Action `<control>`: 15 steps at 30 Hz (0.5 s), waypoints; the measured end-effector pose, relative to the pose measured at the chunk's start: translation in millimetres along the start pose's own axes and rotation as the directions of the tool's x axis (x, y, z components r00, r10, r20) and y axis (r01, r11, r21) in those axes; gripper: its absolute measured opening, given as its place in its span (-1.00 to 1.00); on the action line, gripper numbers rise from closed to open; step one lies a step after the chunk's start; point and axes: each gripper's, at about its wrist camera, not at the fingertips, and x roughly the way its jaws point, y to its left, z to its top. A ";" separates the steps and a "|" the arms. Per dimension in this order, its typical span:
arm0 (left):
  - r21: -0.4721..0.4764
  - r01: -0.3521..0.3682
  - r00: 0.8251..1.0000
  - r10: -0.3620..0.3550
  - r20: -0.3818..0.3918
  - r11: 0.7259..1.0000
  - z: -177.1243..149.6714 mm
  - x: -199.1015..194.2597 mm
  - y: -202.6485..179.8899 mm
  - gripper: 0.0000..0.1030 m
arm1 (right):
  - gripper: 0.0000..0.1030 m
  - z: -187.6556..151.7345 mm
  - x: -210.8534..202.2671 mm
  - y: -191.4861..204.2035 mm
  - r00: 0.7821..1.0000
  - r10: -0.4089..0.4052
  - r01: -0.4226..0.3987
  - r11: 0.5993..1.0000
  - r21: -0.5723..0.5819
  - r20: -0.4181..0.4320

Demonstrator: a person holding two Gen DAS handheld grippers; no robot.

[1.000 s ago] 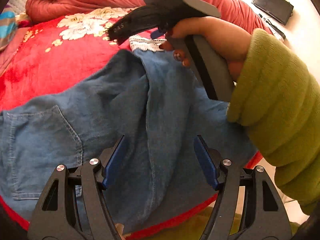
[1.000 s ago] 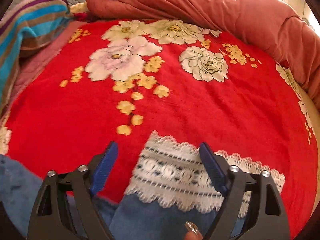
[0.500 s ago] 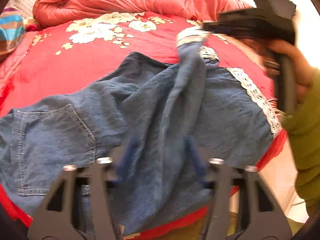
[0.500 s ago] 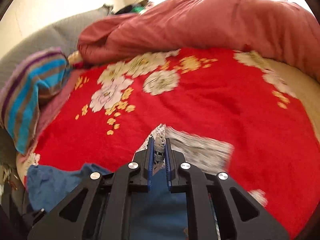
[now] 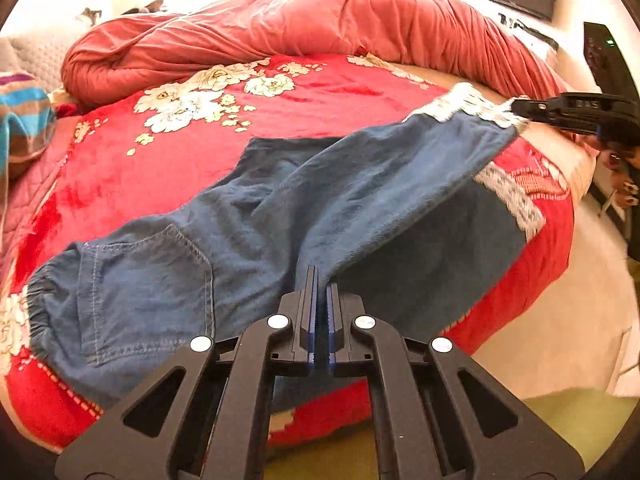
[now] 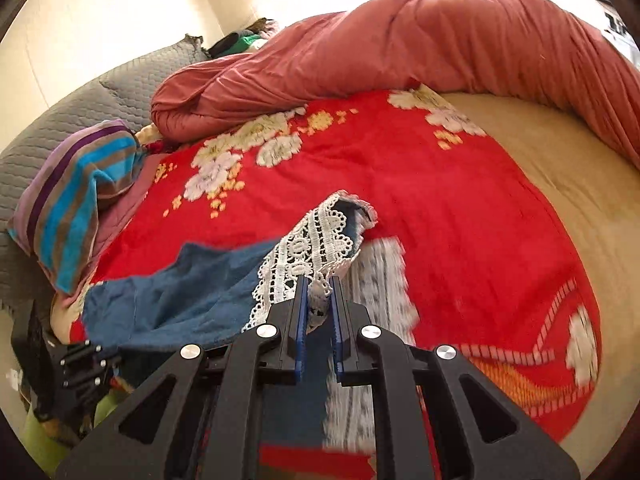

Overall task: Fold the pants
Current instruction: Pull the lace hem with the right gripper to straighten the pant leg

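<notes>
The blue pants (image 5: pixel 248 236) lie spread across the red floral blanket (image 5: pixel 168 168) on the bed. The left claw (image 5: pixel 319 280) pinches denim near the crotch, while the right claw (image 6: pixel 319 284) grips one leg's lace hem (image 6: pixel 308 248), lifted off the blanket.

left gripper (image 5: pixel 319 320): was open, now clamped on pants (image 5: pixel 280 216)
right gripper (image 6: pixel 319 320): closed on lace hem (image 6: pixel 308 252), lifted it
pant leg (image 5: pixel 400 172): now stretched rightward

home bedroom | bed (image 6: pixel 560 184) | floral blanket (image 5: pixel 320 92) | quilt (image 6: pixel 400 44)
</notes>
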 end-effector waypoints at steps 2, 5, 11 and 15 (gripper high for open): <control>0.013 -0.005 1.000 0.005 -0.007 1.000 -3.6 -0.9 -3.1 -1.00 | -0.82 -14.6 -1.3 -2.2 0.999 -0.006 0.006 1.000 0.012 -0.033; 0.029 -0.003 1.000 0.004 -0.020 1.000 -8.3 -0.4 -7.3 -1.00 | -0.82 -32.3 -1.9 -11.2 0.997 -0.021 0.024 0.999 0.043 -0.069; 0.066 -0.014 0.999 0.016 -0.034 0.998 -14.1 0.7 -17.0 -1.00 | -0.82 -54.3 0.5 -22.1 0.992 -0.040 0.049 0.996 0.073 -0.121; 0.086 -0.005 0.999 0.009 -0.050 0.996 -17.5 3.2 -22.2 -1.00 | -0.82 -64.1 1.5 -31.6 0.988 -0.055 0.071 0.992 0.104 -0.144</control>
